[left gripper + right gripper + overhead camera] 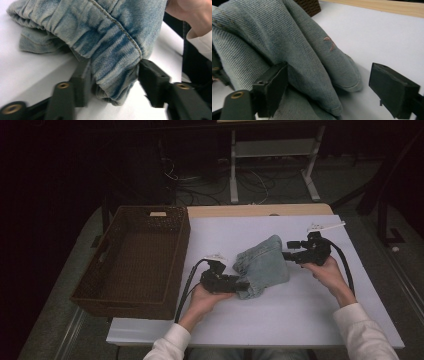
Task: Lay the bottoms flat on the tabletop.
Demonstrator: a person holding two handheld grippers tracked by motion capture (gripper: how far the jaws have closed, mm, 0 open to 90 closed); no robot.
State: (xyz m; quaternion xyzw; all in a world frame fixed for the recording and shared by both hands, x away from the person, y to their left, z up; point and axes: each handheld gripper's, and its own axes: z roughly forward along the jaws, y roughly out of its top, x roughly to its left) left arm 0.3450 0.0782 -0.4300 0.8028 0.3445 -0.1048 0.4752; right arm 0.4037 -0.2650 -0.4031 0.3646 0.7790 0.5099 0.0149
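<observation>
high view | wicker basket (107,285): apparently empty | folded jeans (262,265) beside it

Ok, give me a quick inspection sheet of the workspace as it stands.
Surface: white table top, bare around the work.
Job's things: folded denim garment mid-table; brown wicker basket at its left, nothing in it.
Clutter: nothing seen.
Grippers: left gripper with jaws either side of a denim fold, pads touching; right gripper open around the opposite edge.
Cables: black cable trails from left gripper; another from the right.
Surroundings: dark floor, white stand legs, loose wires.
</observation>
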